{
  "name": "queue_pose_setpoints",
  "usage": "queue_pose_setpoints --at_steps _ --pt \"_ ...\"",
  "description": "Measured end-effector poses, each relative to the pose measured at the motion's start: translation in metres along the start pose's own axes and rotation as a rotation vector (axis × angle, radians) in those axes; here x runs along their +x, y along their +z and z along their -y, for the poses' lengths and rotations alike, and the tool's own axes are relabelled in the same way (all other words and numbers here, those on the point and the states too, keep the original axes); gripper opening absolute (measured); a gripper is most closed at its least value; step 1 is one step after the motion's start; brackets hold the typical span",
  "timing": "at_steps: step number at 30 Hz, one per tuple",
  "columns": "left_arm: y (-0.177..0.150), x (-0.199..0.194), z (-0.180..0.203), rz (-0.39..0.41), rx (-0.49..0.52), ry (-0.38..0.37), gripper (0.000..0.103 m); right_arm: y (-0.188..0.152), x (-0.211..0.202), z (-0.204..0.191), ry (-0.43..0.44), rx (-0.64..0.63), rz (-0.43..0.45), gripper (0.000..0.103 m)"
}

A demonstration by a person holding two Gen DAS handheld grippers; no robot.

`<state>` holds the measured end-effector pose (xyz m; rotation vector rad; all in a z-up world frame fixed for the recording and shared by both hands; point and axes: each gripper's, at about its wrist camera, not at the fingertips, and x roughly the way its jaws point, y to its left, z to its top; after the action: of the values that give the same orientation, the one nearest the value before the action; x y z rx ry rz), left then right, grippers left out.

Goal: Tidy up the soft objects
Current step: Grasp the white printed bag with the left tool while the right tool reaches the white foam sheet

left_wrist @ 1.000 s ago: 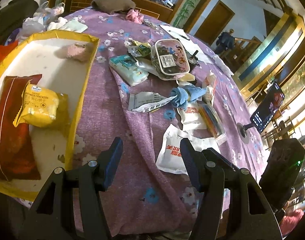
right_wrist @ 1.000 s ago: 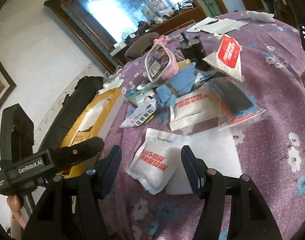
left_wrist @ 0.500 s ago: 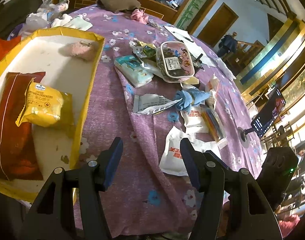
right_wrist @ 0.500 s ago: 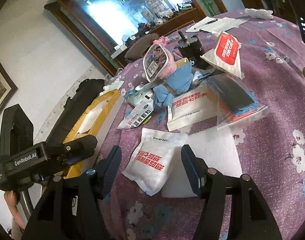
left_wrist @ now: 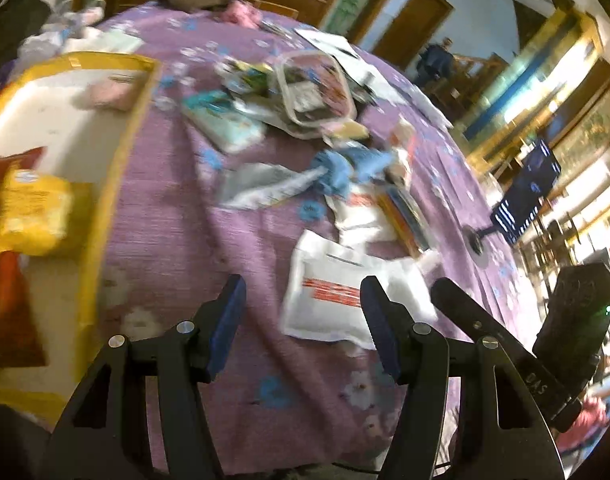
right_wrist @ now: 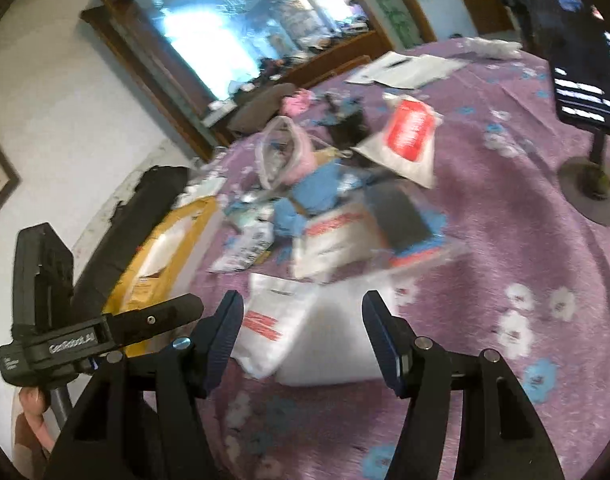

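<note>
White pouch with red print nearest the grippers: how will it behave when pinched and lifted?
The white pouch looks puffy and pillow-like, so probably light and squashy. Its film looks glossy, perhaps slippery. Gripped by one edge, it would likely sag rather than stay flat.

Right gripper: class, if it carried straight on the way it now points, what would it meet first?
Most likely the white packet with red print, lying on the purple tablecloth just beyond the open right gripper. Blur makes depth uncertain.

A tray (left_wrist: pixel 105 216) lies left of the packet heap (left_wrist: pixel 329 184) on the table (left_wrist: pixel 177 240).
</note>
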<state>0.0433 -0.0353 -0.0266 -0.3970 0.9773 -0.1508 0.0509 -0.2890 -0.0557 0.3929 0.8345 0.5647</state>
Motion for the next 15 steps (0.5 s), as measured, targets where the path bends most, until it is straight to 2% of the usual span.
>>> queue_pose_setpoints --at_steps 5,8,12,15 --pt "-0.003 0.026 0.012 -0.051 0.067 0.011 0.060 -0.003 0.007 0.019 -0.073 0.066 -0.051 0.062" --pt "-0.007 0.034 0.009 -0.090 0.056 -0.027 0.060 -0.004 0.010 0.022 -0.054 0.084 -0.065 0.062" --pt "-0.011 0.032 0.009 -0.095 0.034 -0.098 0.060 -0.004 0.011 0.021 -0.041 0.082 -0.071 0.062" --pt "-0.014 0.034 0.016 -0.089 0.072 -0.094 0.062 -0.005 0.011 0.021 -0.035 0.069 -0.073 0.062"
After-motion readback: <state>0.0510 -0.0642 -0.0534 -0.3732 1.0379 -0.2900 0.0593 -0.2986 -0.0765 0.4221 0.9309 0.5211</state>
